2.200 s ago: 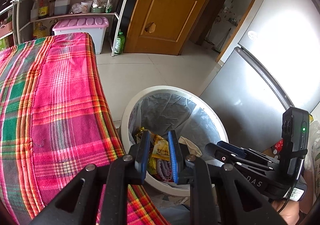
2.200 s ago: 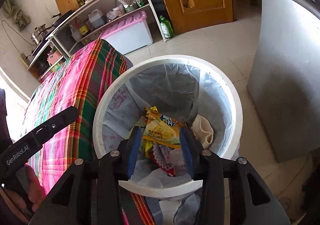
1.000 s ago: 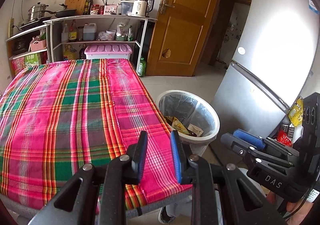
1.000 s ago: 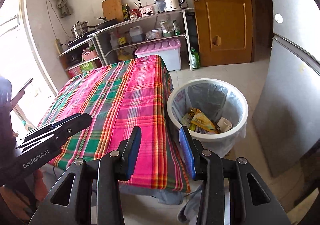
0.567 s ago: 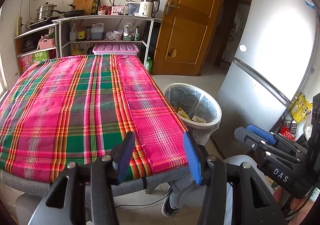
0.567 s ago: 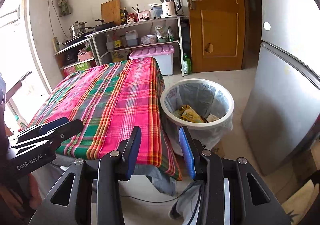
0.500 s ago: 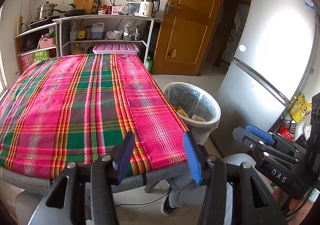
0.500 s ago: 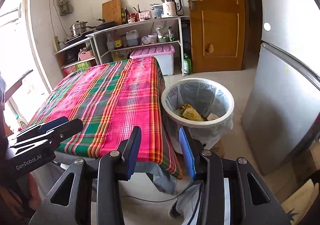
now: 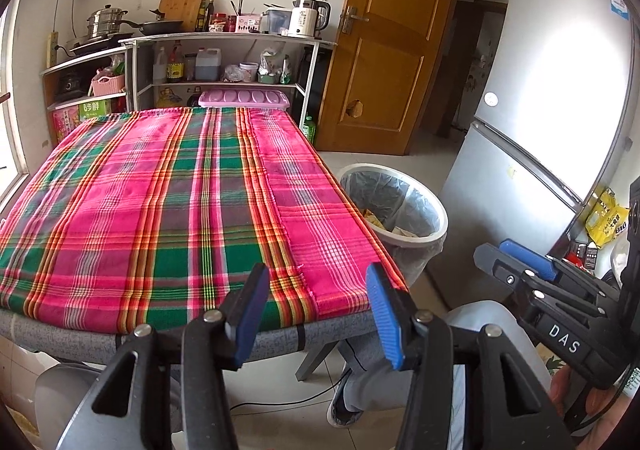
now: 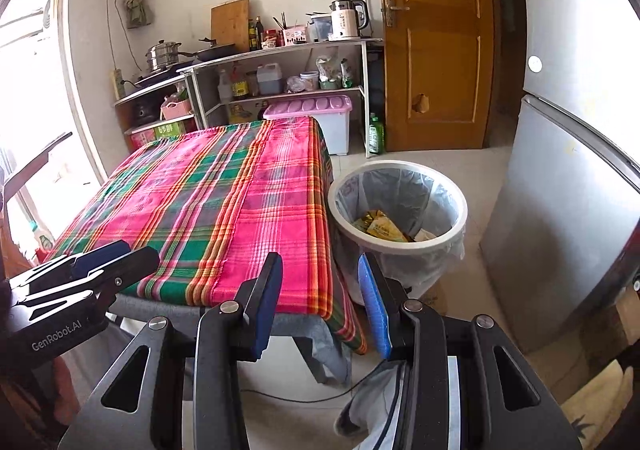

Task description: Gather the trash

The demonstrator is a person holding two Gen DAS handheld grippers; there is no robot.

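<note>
A white trash bin lined with a clear bag stands on the floor at the table's right side; it also shows in the right wrist view. Yellow snack wrappers and other trash lie inside it. My left gripper is open and empty, held back from the near table edge. My right gripper is open and empty, near the table's front right corner. The table is covered with a pink and green plaid cloth, with no trash seen on it.
A silver fridge stands right of the bin. A wooden door and kitchen shelves with a lilac-lidded box are at the back. A person's legs and a cable are under the table front.
Both grippers have pulled back from above the bin to the near side of the table. The left jaws have opened wider. The last half second shows almost no movement.
</note>
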